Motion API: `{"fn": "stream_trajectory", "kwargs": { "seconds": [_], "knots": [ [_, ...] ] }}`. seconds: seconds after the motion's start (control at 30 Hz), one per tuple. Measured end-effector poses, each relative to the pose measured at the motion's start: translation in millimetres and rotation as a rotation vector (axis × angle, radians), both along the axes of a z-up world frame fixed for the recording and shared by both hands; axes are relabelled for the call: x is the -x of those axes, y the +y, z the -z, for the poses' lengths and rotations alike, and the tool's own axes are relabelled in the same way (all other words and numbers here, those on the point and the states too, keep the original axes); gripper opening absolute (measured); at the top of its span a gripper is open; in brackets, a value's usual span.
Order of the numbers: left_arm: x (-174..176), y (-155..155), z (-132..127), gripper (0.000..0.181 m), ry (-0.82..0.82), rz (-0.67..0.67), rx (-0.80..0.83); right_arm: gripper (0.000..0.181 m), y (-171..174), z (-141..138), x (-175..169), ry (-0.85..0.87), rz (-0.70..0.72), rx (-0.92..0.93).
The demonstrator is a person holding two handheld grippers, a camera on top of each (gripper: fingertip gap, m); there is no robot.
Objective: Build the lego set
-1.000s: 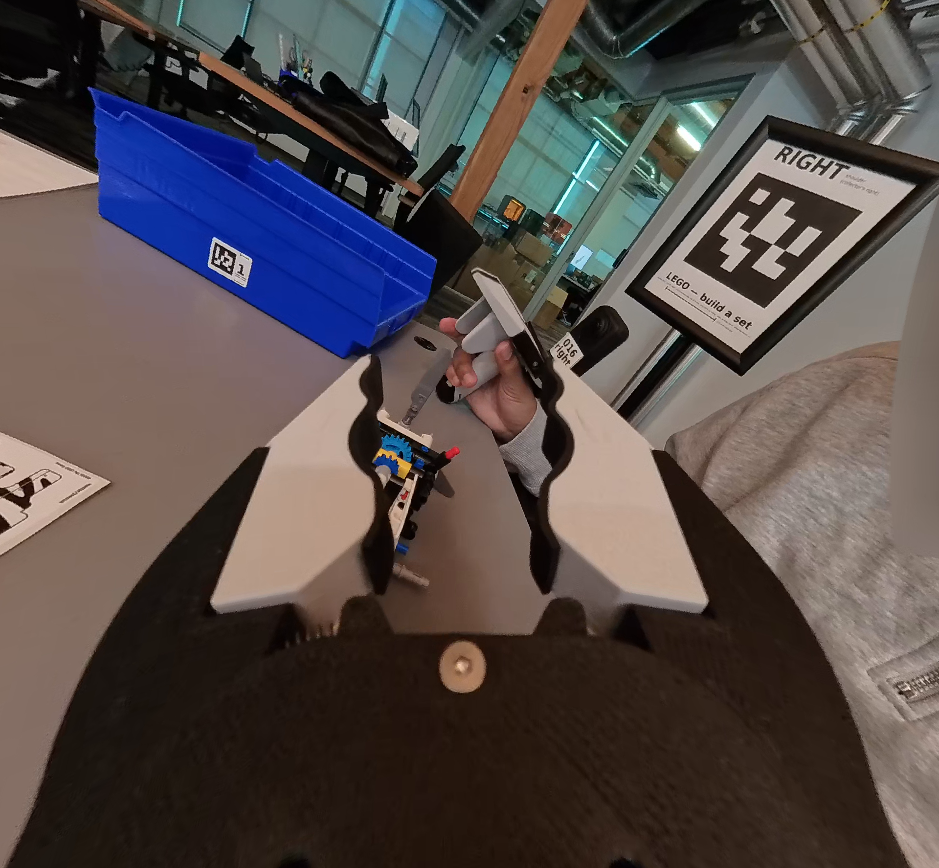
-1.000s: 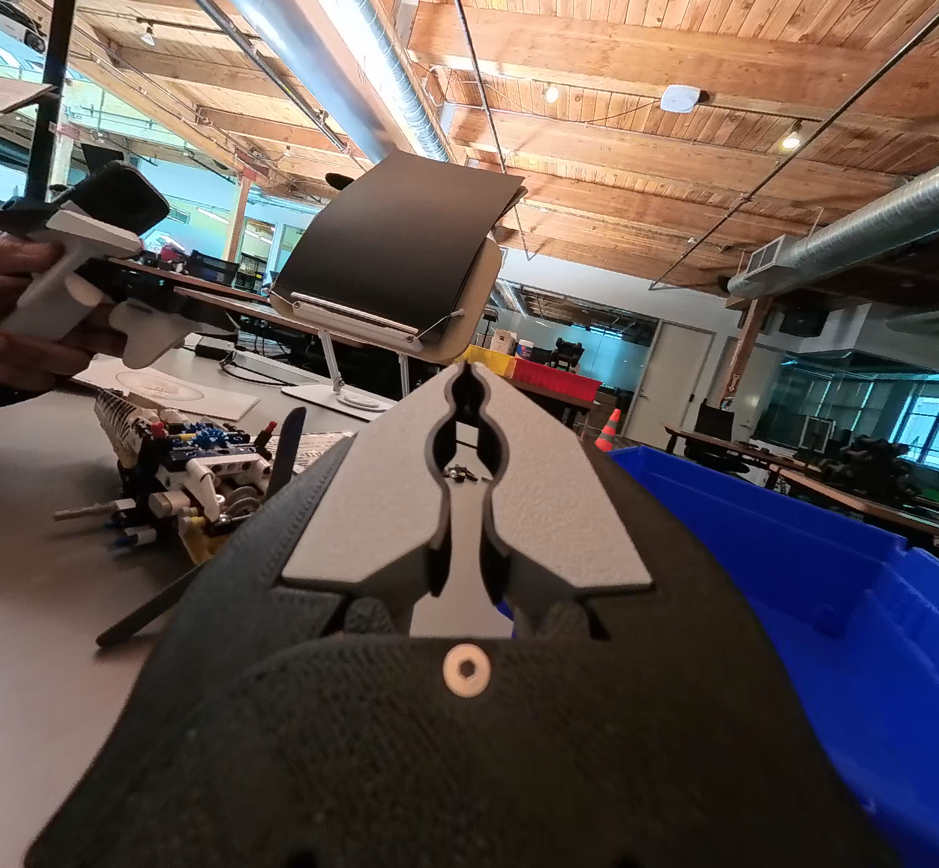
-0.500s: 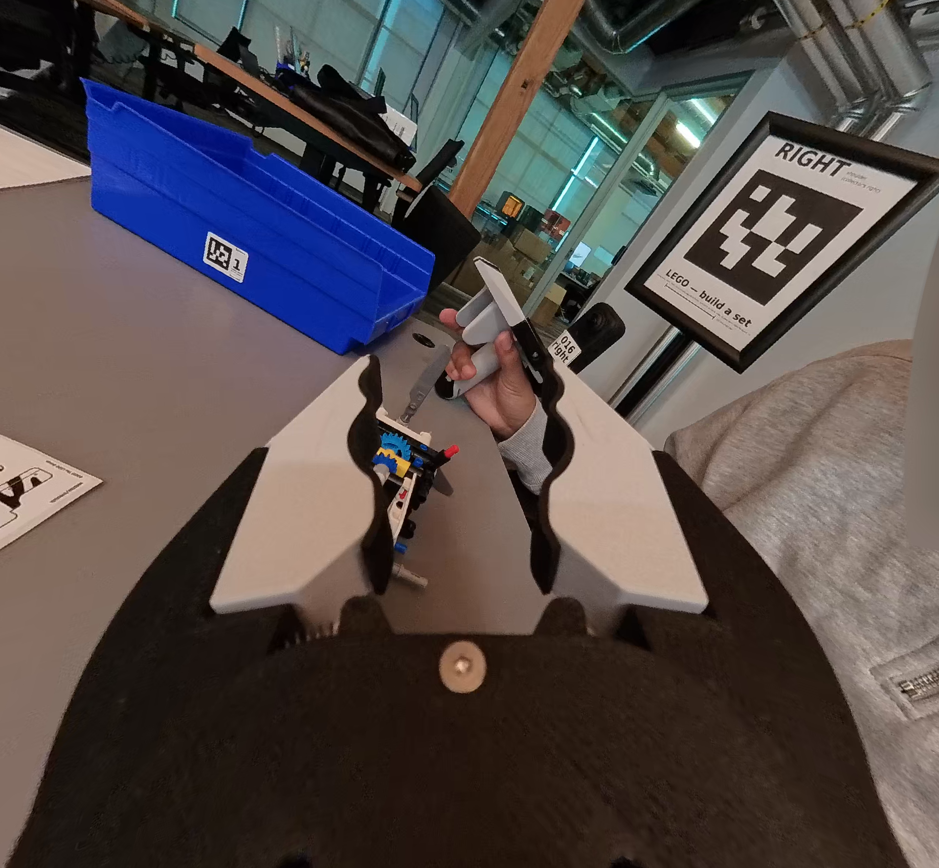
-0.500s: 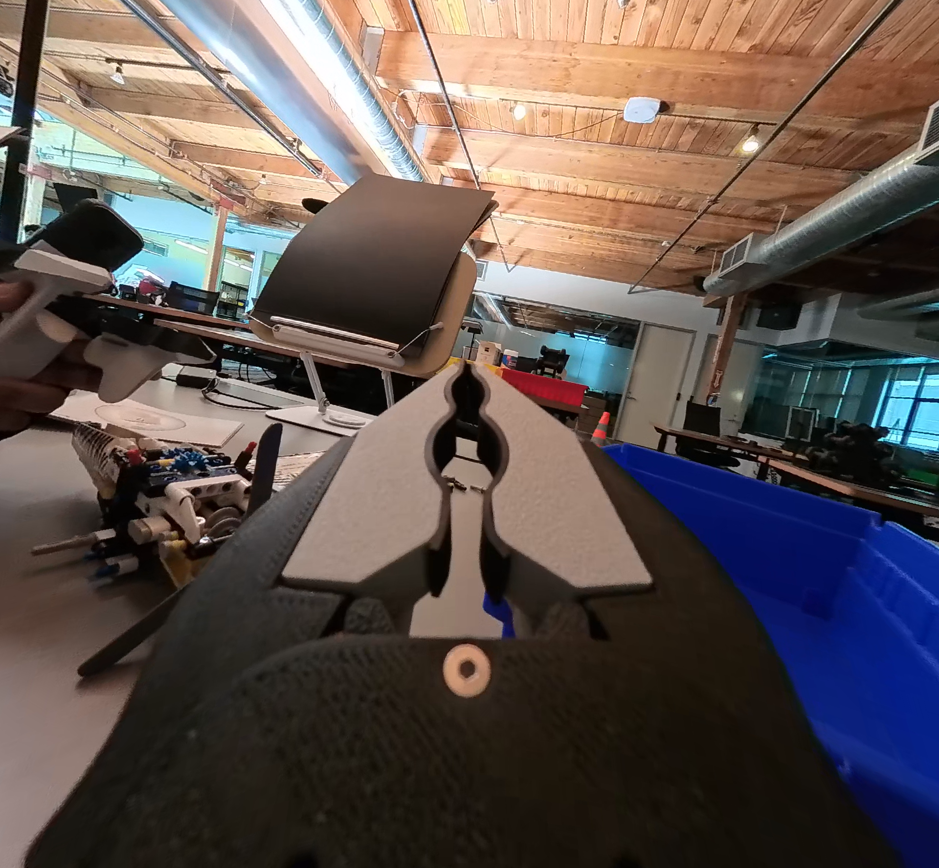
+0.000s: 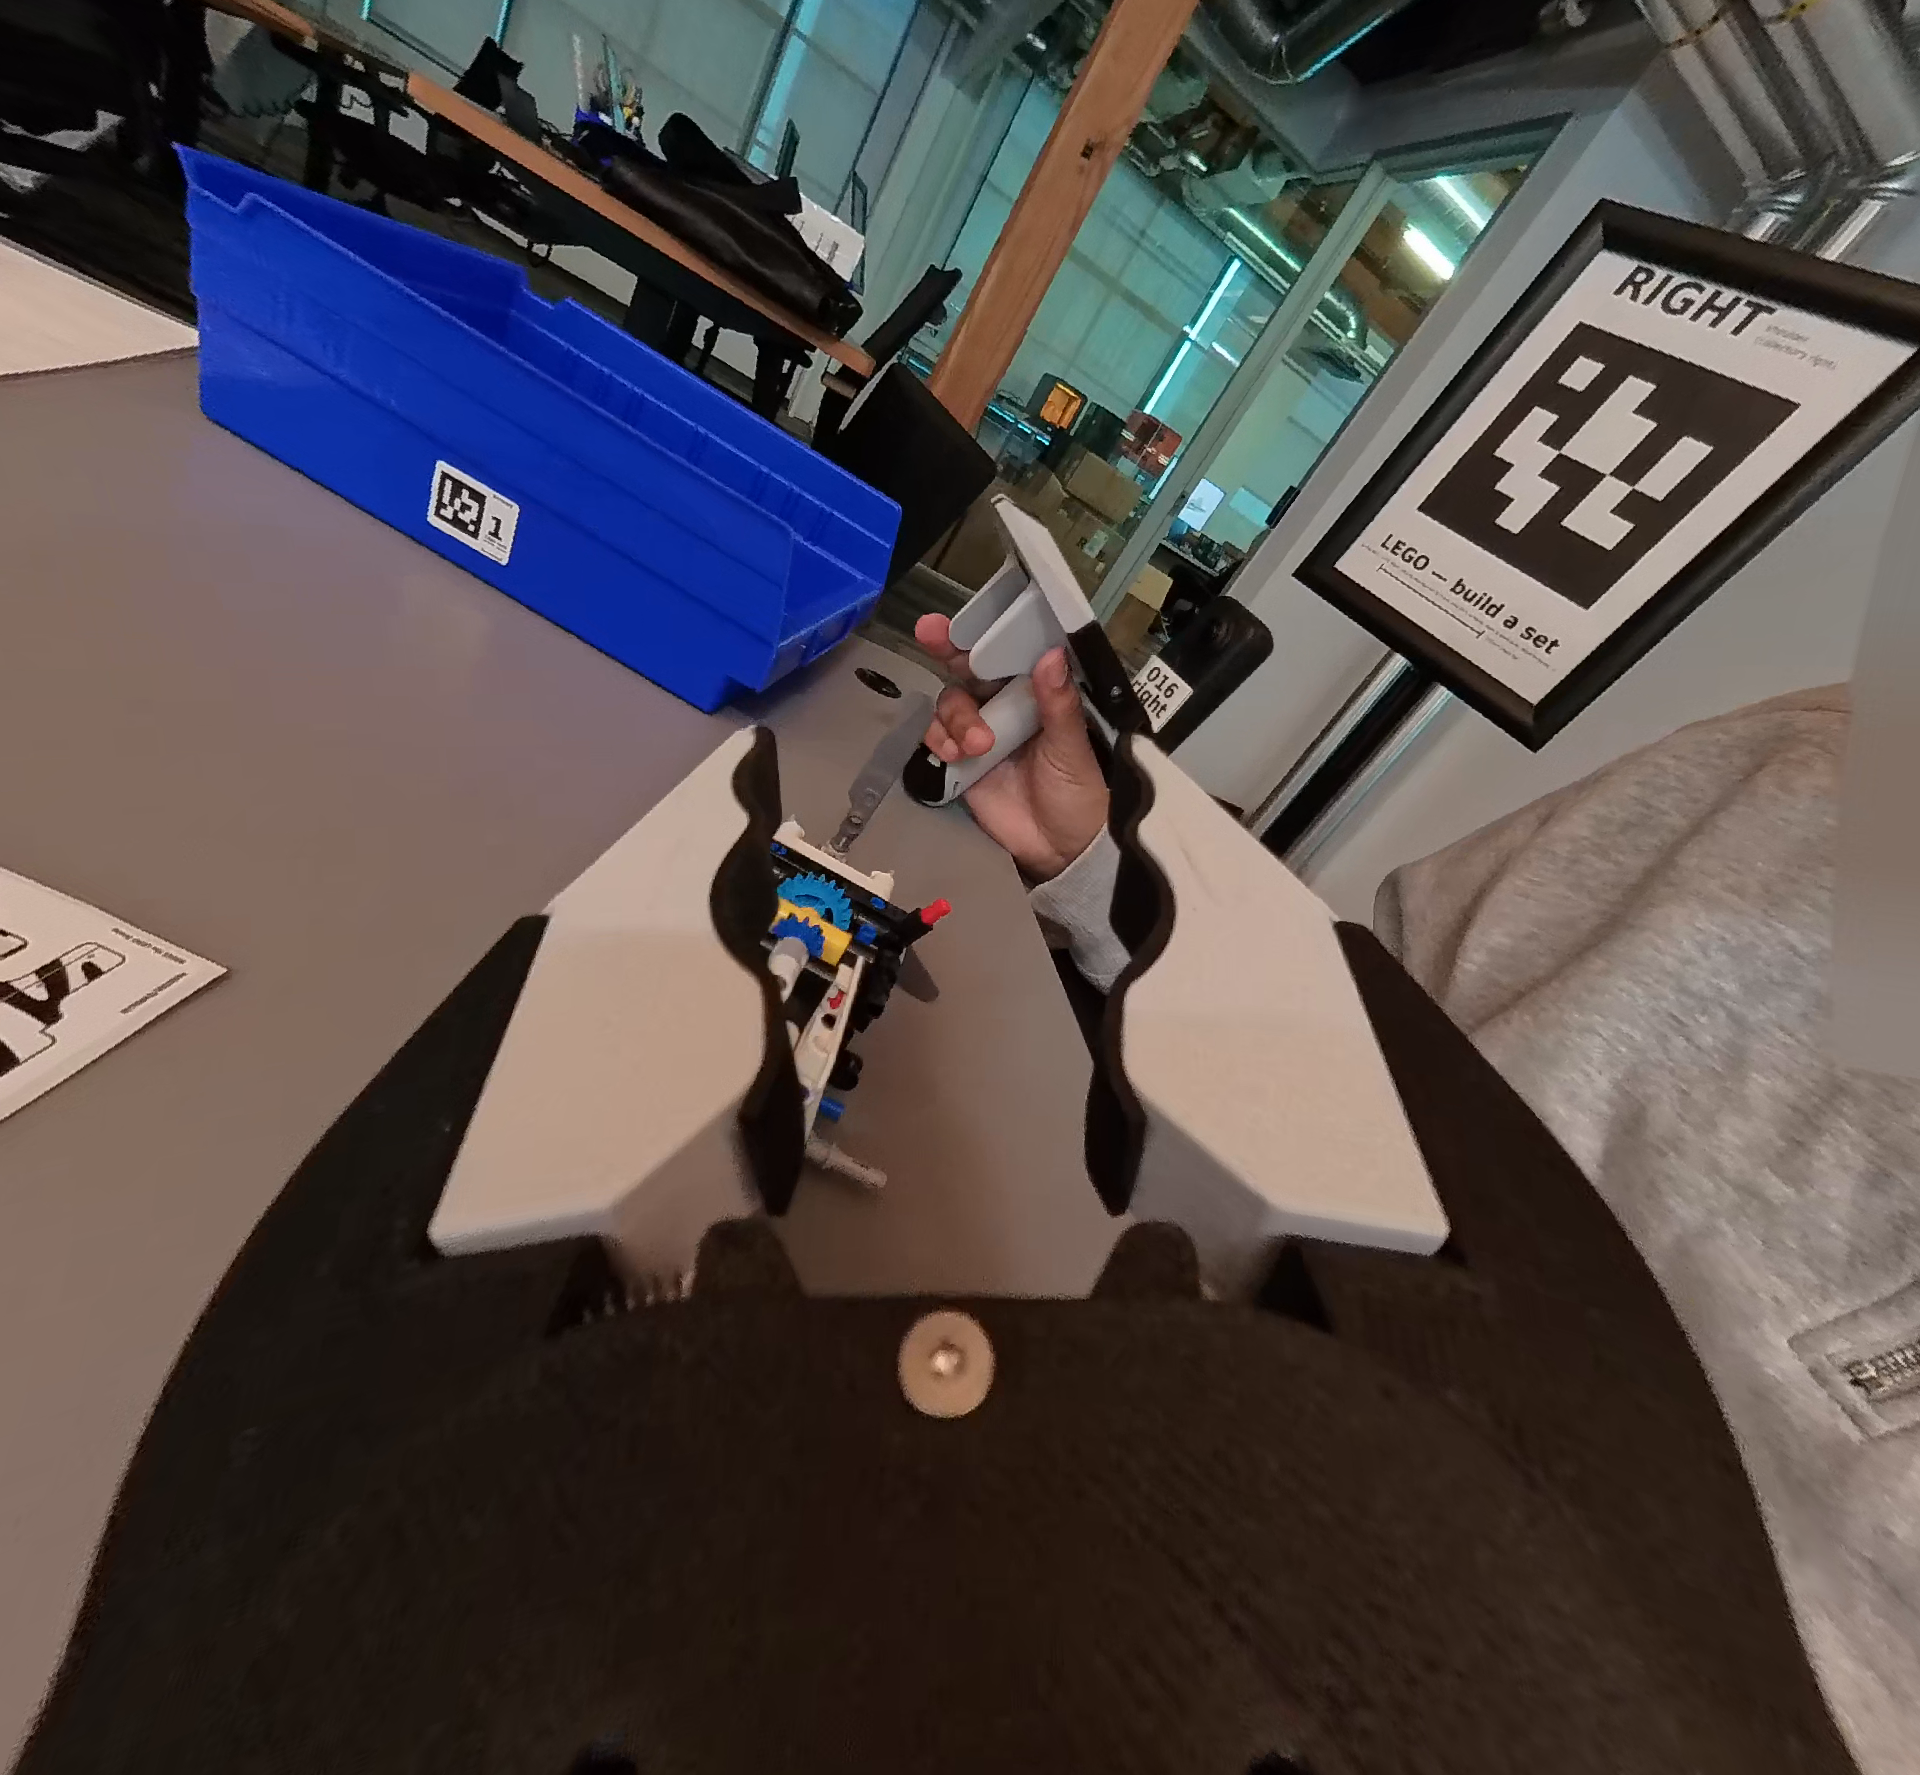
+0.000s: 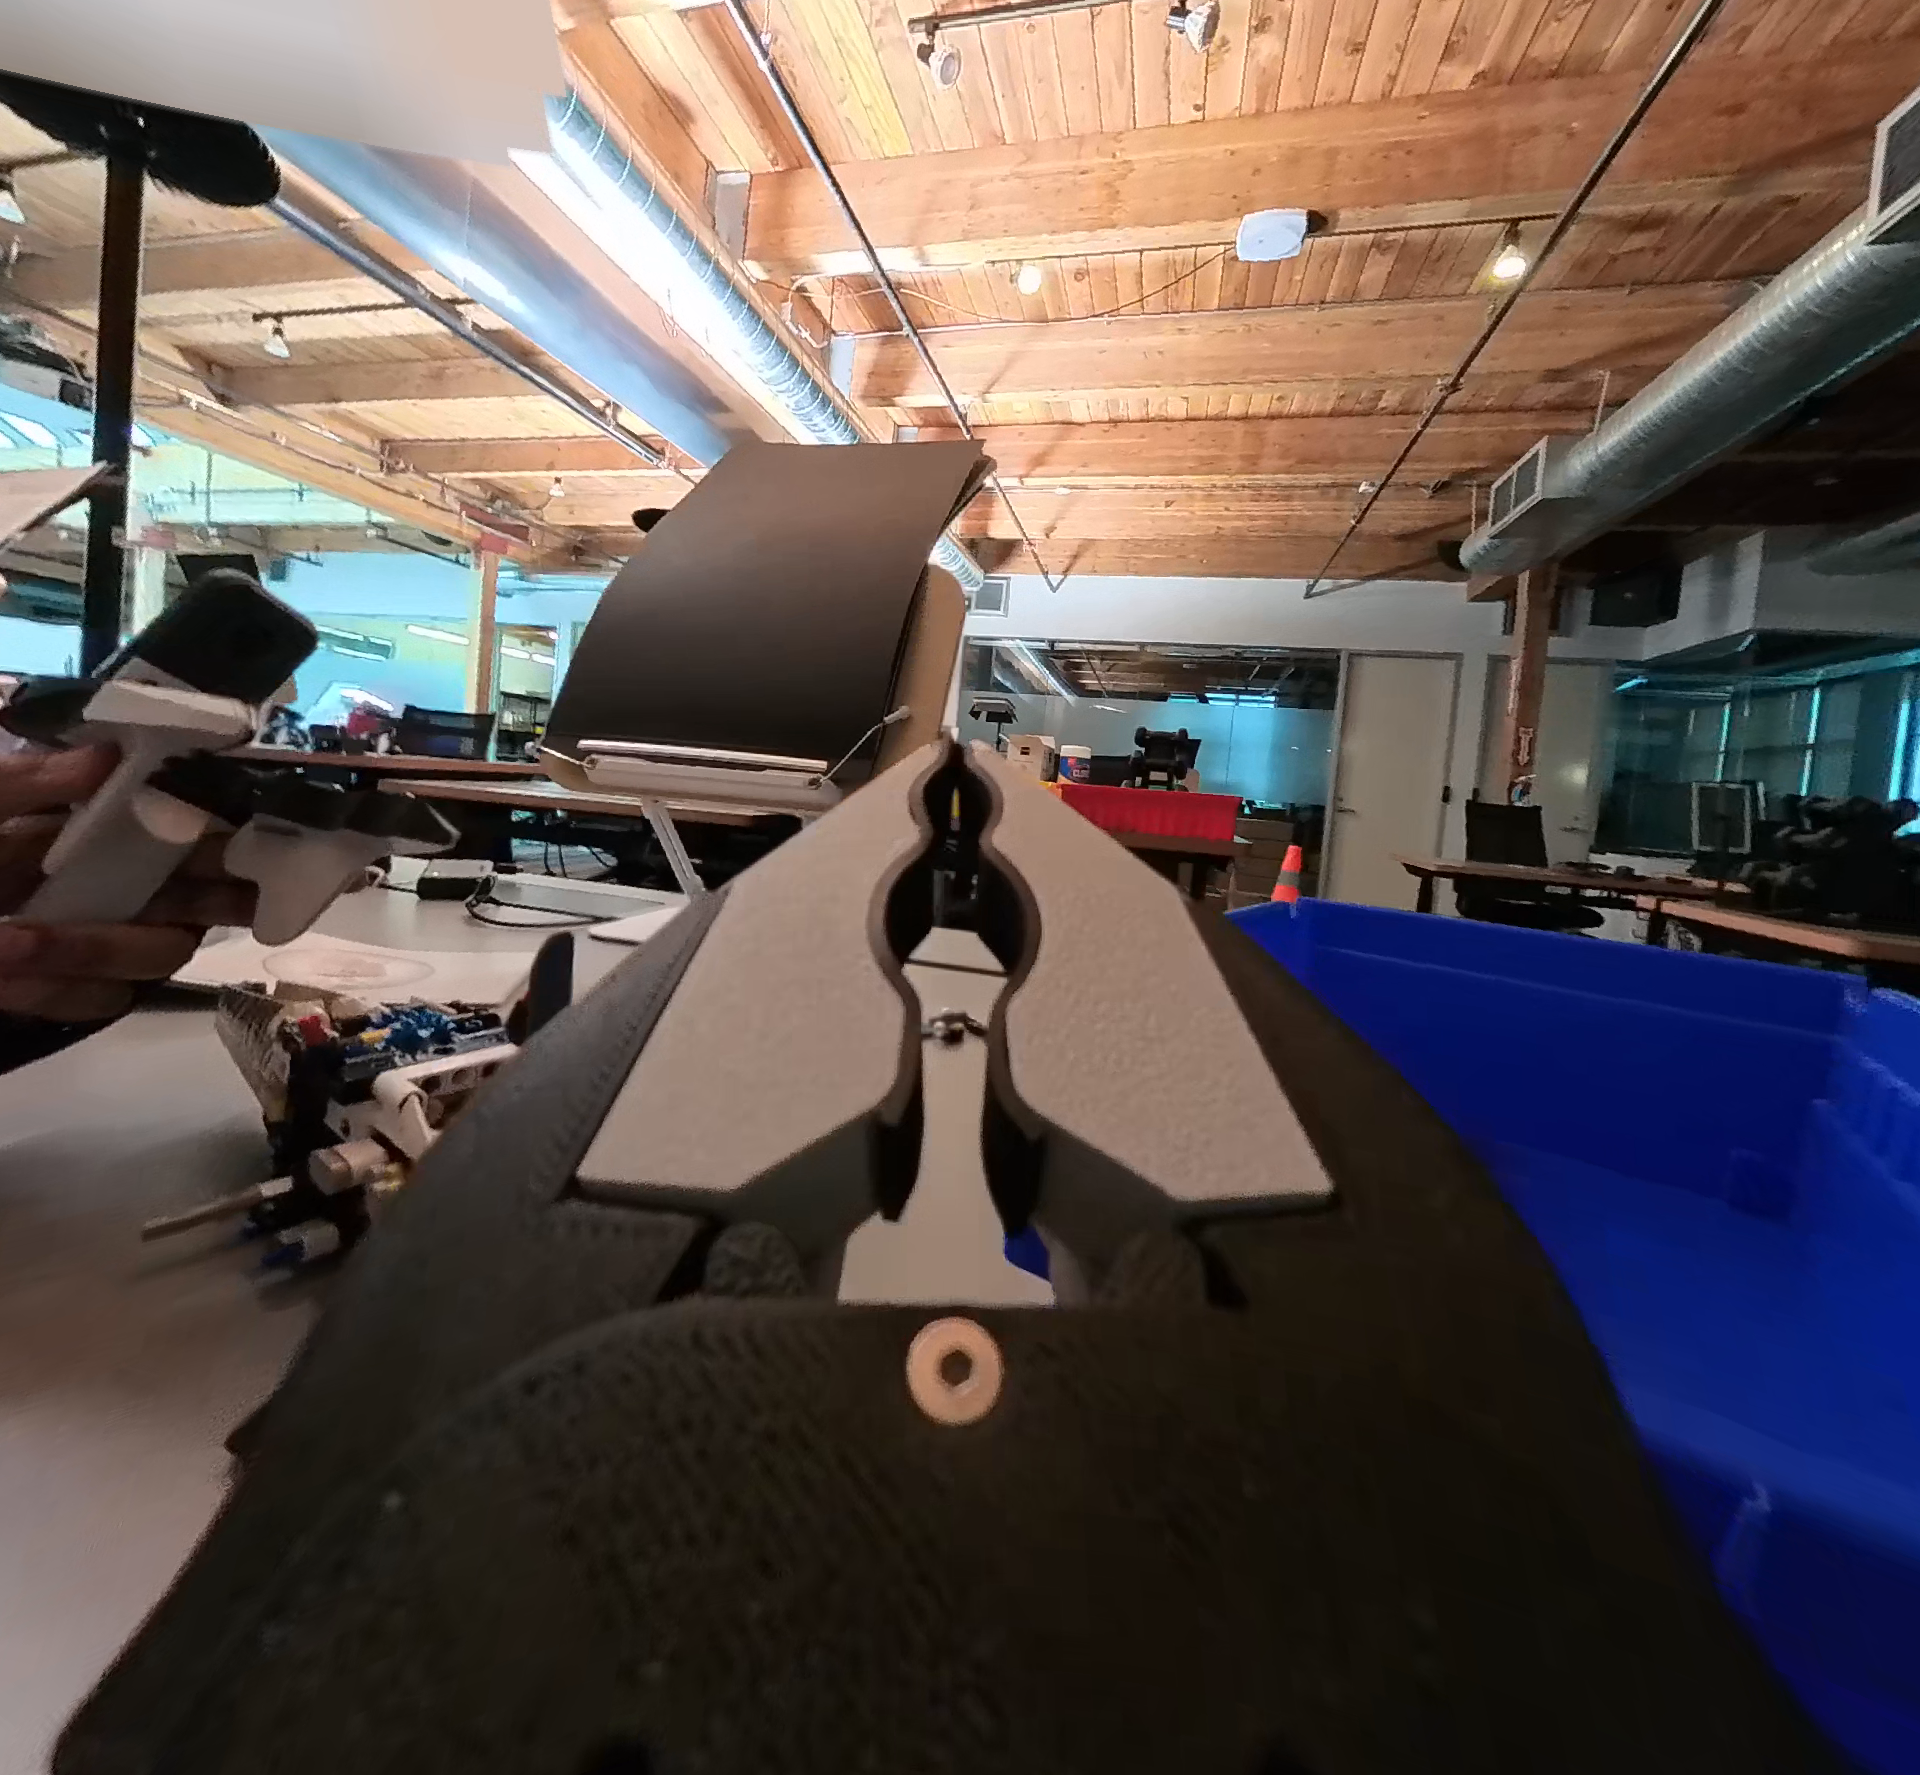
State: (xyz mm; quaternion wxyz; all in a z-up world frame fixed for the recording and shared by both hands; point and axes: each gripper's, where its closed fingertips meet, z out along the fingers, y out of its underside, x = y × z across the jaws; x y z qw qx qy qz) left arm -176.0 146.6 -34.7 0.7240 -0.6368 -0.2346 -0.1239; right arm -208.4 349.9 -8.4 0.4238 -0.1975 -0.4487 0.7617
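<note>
A partly built lego model (image 5: pixel 831 977) with a blue gear, white beams and a red pin lies on the grey table (image 5: pixel 312 738). My left gripper (image 5: pixel 940 759) is open and hovers over it. The model shows between the fingers, close against the left finger (image 5: pixel 623 1029). My right gripper (image 6: pixel 954 759) is shut with nothing visible between its tips. It points past the model (image 6: pixel 353 1081), which lies to its left. In the left wrist view a hand holds the right gripper (image 5: pixel 1023 645) beyond the model. A small loose piece (image 6: pixel 945 1024) lies on the table ahead.
A blue bin (image 5: pixel 520 437) stands at the table's far side, close on the right in the right wrist view (image 6: pixel 1610 1154). A printed sheet (image 5: pixel 73 998) lies at the left. A framed sign (image 5: pixel 1600 468) and a black book stand (image 6: pixel 769 624) stand nearby. A grey sleeve (image 5: pixel 1662 1102) is at the right. Across from one pair of fingers to the other is roughly 20 cm.
My right gripper has tilted and shifted a little, still shut, and the model now sits nearer its left side. My left gripper stays open over the model.
</note>
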Motion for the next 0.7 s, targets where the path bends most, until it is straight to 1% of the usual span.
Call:
{"fn": "stream_trajectory", "kwargs": {
  "seconds": [0.13, 0.7],
  "knots": [
    [0.1, -0.1, 0.2, 0.063, -0.003, 0.001, -0.002, 0.000, 7.2, -1.1, 1.7, -0.016, -0.012, 0.049],
    [-1.0, 0.9, -0.7, 0.063, 0.003, 0.003, -0.001, 0.000, 3.8, -1.1, 1.7, -0.012, -0.012, 0.031]
  ]
}}
